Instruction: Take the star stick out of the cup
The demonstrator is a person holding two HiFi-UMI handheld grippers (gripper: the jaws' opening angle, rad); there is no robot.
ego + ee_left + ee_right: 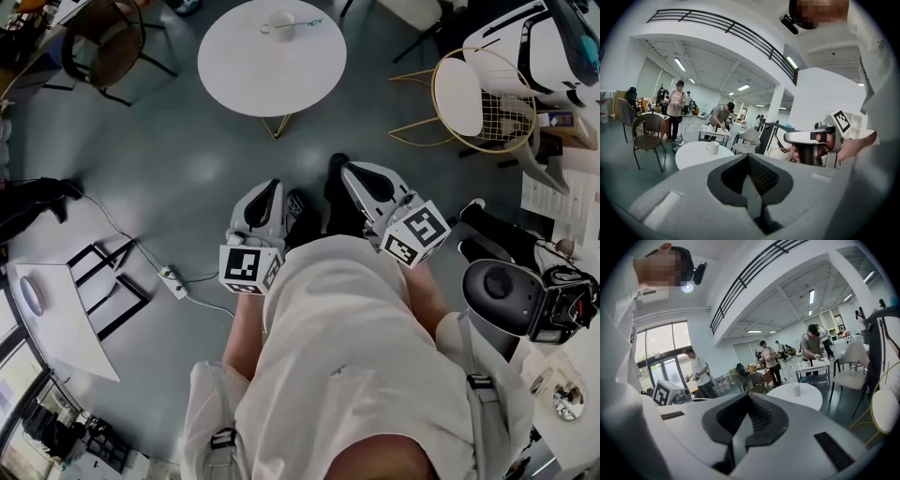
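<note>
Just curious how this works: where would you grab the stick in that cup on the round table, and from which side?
Probably the length of the stick that juts past the cup rim, approached from above. In the head view it leans out rightward, clear of the cup wall, so nothing blocks a pinch there.

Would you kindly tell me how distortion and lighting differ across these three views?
Head view: evenly lit, sharp on the round table, edges bent; left gripper view: fisheye within a black ring, ceiling lights glaring; right gripper view: same fisheye, windows washed out.
</note>
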